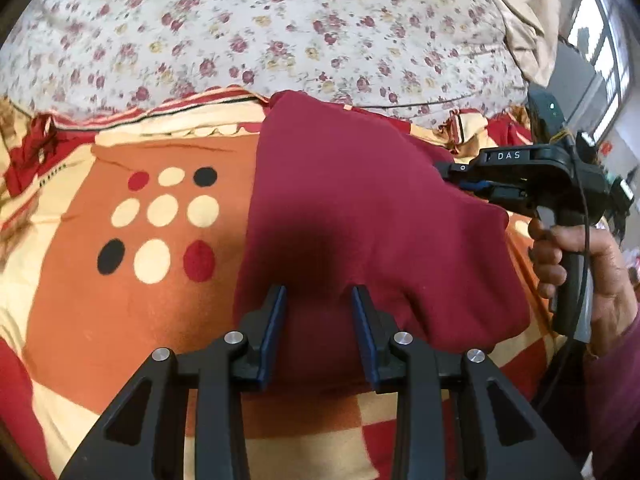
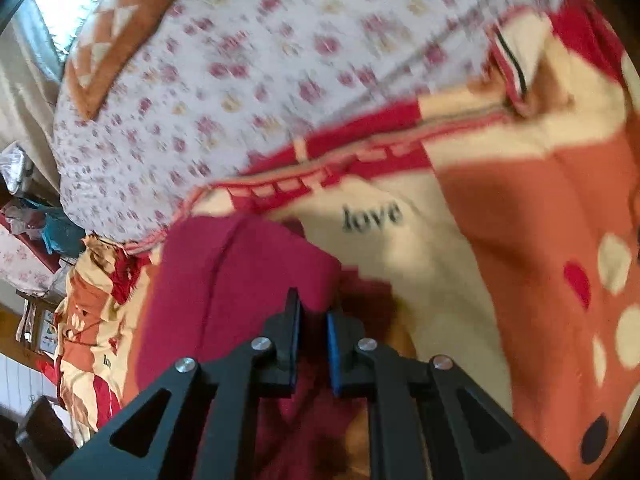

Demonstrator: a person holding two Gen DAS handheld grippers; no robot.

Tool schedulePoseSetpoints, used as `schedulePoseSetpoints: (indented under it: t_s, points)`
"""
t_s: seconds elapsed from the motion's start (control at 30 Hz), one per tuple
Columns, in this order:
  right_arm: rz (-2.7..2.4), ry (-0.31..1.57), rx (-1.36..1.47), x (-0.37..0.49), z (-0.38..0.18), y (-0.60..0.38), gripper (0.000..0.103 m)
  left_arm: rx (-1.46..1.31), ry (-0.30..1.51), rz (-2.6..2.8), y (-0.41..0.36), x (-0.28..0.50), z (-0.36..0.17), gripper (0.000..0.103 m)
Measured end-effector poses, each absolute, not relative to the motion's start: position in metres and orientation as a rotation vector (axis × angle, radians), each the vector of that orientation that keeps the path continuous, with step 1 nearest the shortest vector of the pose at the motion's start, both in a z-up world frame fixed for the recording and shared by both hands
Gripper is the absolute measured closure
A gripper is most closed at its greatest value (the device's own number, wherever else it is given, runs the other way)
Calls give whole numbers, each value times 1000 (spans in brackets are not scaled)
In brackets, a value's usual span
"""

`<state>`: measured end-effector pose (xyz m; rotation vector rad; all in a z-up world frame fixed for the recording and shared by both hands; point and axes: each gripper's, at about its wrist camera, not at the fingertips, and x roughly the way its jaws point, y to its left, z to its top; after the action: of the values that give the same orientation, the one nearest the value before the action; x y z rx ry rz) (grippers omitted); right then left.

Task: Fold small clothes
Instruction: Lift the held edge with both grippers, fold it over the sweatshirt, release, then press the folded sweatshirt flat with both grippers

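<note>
Blurring hides whether the right tool (image 2: 314, 312) pinches the maroon garment (image 2: 240, 280).

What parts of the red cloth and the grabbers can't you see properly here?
- Red cloth: its near edge is hidden behind the left gripper, left wrist view.
- Right gripper: motion blur hides whether its pads pinch cloth, right wrist view.
- Floral sheet: pattern smeared by blur, right wrist view.

Maroon garment (image 1: 360, 200); orange-cream-red dotted blanket (image 1: 120, 280); white quilt (image 1: 240, 32), red floral print.
</note>
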<state>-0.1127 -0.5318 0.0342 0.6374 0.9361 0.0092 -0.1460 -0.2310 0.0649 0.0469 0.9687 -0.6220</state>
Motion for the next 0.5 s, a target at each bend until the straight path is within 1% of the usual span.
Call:
schedulePoseSetpoints:
  t_s: [0.03, 0.07, 0.1, 0.17, 0.23, 0.3, 0.37, 0.4, 0.5]
  points:
    - [6, 933, 630, -114, 38, -530, 90, 50, 968, -621, -231, -146, 66, 91]
    - [-4, 934, 630, -116, 43, -528, 85, 48, 969, -622, -230, -146, 66, 91]
    - [-14, 936, 642, -119, 49, -527, 82, 45, 971, -623, -230, -144, 68, 91]
    - [22, 929, 688, -133, 61, -524, 64, 27, 977, -627, -226, -142, 68, 91]
    - [75, 921, 712, -150, 73, -514, 56, 14, 980, -626, -224, -141, 66, 91]
    - [151, 919, 694, -168, 86, -495, 54, 8, 981, -623, -222, -141, 65, 91]
    - [187, 921, 669, -181, 92, -481, 47, 4, 980, -617, -222, -142, 65, 91]
    - [197, 928, 657, -186, 93, -473, 45, -1, 983, -612, -221, -142, 66, 91]
    - [252, 963, 642, -196, 84, -450, 44, -19, 987, -597, -217, -144, 71, 91]
